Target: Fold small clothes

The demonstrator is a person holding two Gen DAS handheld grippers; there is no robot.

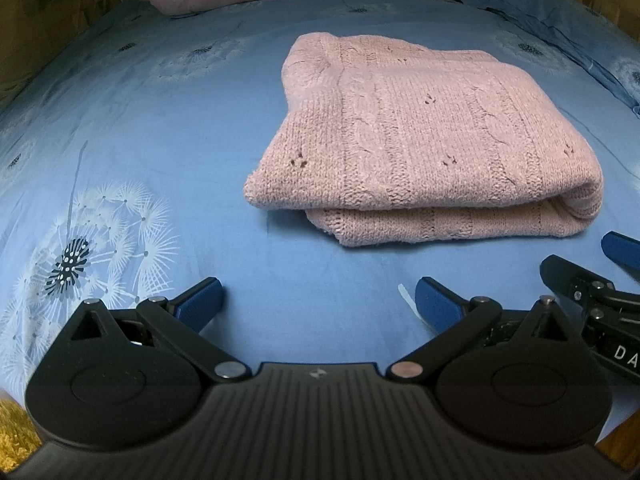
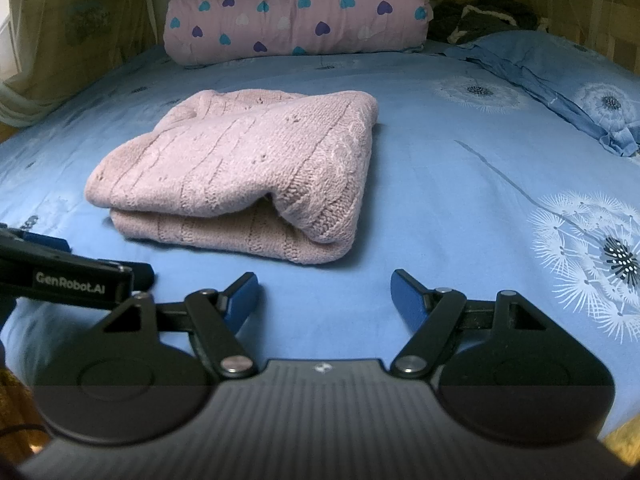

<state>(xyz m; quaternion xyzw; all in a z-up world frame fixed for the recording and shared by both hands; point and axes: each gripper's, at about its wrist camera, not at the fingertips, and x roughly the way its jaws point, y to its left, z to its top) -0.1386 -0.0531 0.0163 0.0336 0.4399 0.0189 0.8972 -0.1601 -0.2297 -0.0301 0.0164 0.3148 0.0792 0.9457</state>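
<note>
A pink knitted sweater [image 1: 420, 144] lies folded in a thick bundle on the blue bedsheet [image 1: 160, 128]; in the right wrist view the sweater [image 2: 240, 168] sits left of centre. My left gripper [image 1: 318, 294] hovers over bare sheet in front of it, jaws wide apart, nothing between the blue pads. My right gripper [image 2: 324, 290] is likewise open and empty, short of the sweater's near fold. Each gripper shows at the edge of the other's view: the right one [image 1: 600, 280] at lower right, the left one [image 2: 80, 268] at lower left.
A pink quilt with heart prints [image 2: 296, 12] is rolled up at the head of the bed. A blue pillow [image 2: 560, 88] lies at the right, dark clothing [image 2: 480, 20] behind it. Wooden bed sides rise at left and right. Yellow rug [image 1: 16, 432] lies below the near edge.
</note>
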